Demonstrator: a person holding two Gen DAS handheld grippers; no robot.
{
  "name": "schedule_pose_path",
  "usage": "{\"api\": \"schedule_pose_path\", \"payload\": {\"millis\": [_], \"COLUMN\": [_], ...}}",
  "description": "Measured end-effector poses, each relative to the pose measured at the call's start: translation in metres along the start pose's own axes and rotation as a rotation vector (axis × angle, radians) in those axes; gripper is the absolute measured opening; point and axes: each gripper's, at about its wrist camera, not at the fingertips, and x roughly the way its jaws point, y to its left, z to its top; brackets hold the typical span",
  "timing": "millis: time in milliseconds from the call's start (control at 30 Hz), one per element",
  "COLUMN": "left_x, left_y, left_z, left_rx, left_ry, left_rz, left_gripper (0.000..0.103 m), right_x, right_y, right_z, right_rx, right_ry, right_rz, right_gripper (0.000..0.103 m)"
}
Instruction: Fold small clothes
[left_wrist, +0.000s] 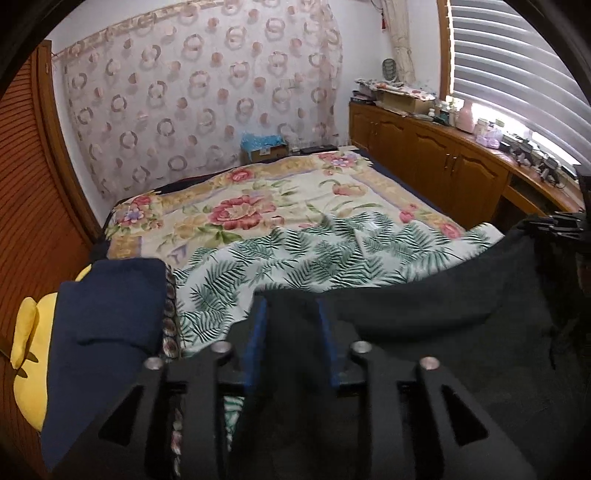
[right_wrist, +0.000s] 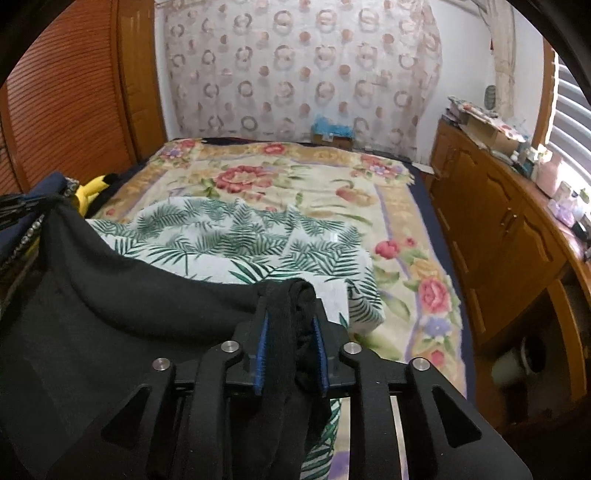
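so far: black garment (right_wrist: 110, 314) held up, unfolded
my left gripper (left_wrist: 291, 325): clamped on its edge
my right gripper (right_wrist: 290, 325): pinching bunched corner
done: navy pile (left_wrist: 107, 332) looks folded

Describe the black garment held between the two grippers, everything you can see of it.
The black garment is plain, dark, soft-looking knit fabric with no visible print. It hangs lifted above the bed, its top edge sagging in a curve between the two grips. The right gripper is shut on a bunched corner; the left gripper clamps the other end. Below and behind it lies the fern-print cloth.
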Motion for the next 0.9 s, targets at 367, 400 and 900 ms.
{"api": "schedule_pose_path", "payload": {"millis": [367,400,900], "left_x": [-0.03,-0.031,-0.015], "left_y": [-0.016,-0.018,-0.015], "left_z": [-0.065,-0.071,-0.116], "left_rx": [-0.035,-0.037,-0.072], "left_ry": [0.068,0.075,0.181], "left_rz": [-0.067,-0.066,-0.064], "left_gripper": [0.055,0.055,0.055], "right_x": [-0.064,-0.068,-0.092], "right_y": [0.01,0.011,0.032], "right_z": [-0.027,-0.03,-0.098], "right_rx": [0.056,0.064,0.182], "right_ry": [-0.05,-0.05,0.068], "right_rz": [0.009,0.009,0.016], "right_gripper": [0.055,0.055,0.055]}}
